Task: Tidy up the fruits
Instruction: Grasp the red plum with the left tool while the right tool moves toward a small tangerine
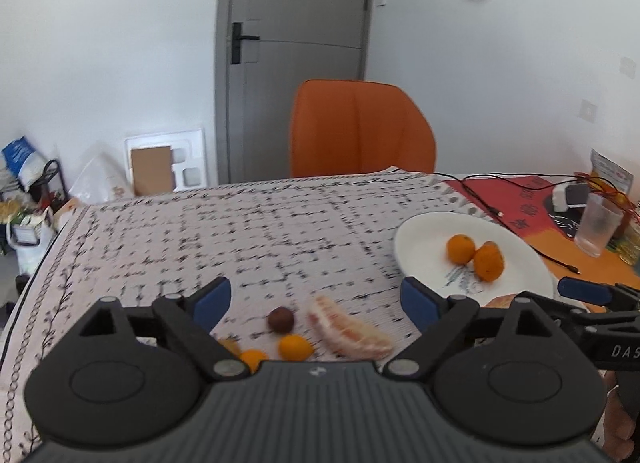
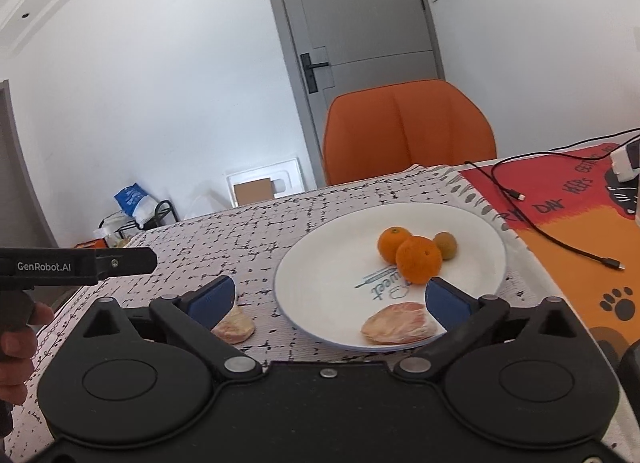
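Two grippers, both spread wide w/ nothing between the blue pads. Left gripper (image 1: 316, 299) tilts down over the near part of the table; under its gap lie a peeled citrus wedge (image 1: 349, 327), a dark brown round fruit (image 1: 281, 319) and two small oranges (image 1: 295, 347) close to the gripper body, all on the cloth, none touched. Right gripper (image 2: 330, 301) also tilts down, at the near rim of the white plate (image 2: 320, 263); its right pad sits just beside a peeled citrus piece (image 2: 400, 327) lying on the plate's near edge, not pressing on it. A 2nd peeled piece (image 2: 234, 327) lies on the cloth just left of the plate, by the left pad. Mid-plate: two oranges (image 2: 416, 259) touching, plus a small green-brown fruit (image 2: 445, 245) just behind them. A hand (image 2: 16, 337) at far left of the right wrist view holds the other gripper's handle.

Table has a white cloth (image 1: 240, 231) w/ black broken-line pattern; to the right a red-orange mat (image 2: 560, 199) w/ paw prints, black cables on it. A clear cup (image 1: 598, 227) at far right. Orange chair (image 1: 360, 127) at the far side, grey door (image 1: 296, 23) behind, white walls, bags and a box on the floor at left.

Writing: "GenRobot.AI" on the handle, "Sweet" on the plate, "DAY KEEPS" partly readable on the mat.
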A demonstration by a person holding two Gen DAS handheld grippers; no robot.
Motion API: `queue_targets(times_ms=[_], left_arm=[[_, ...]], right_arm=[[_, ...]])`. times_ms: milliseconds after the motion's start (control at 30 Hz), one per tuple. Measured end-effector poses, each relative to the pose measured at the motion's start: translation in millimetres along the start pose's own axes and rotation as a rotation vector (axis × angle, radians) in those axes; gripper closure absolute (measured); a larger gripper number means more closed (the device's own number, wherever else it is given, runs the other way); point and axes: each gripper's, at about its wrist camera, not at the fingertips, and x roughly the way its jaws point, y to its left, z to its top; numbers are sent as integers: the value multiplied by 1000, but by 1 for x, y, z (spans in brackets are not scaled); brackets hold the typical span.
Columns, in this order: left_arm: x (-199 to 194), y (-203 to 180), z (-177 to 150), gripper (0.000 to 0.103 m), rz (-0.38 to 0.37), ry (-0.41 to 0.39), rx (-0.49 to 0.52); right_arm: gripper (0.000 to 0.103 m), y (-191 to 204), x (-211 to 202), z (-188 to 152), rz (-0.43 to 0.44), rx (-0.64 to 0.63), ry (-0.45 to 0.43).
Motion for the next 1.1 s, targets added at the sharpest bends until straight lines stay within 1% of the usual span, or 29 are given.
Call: queue_targets(times_ms=[233,400,667,867,1100], left_arm=[[-8,26,-9,13,46,10,-46],[-15,42,-13,13,50,8,-86],[-19,53,-24,13,49,9,-109],[-18,61,-36,16,42,29,-125],[-13,70,-47,24,41,48,-146]], right_arm=[[0,13,2,-1,31,-21,-2],[0,23,4,-1,49,-37,3],[0,37,8,-2,90,-60,15],[0,46,9,-3,131,-73,24],[0,59,16,-7,153,-103,49]])
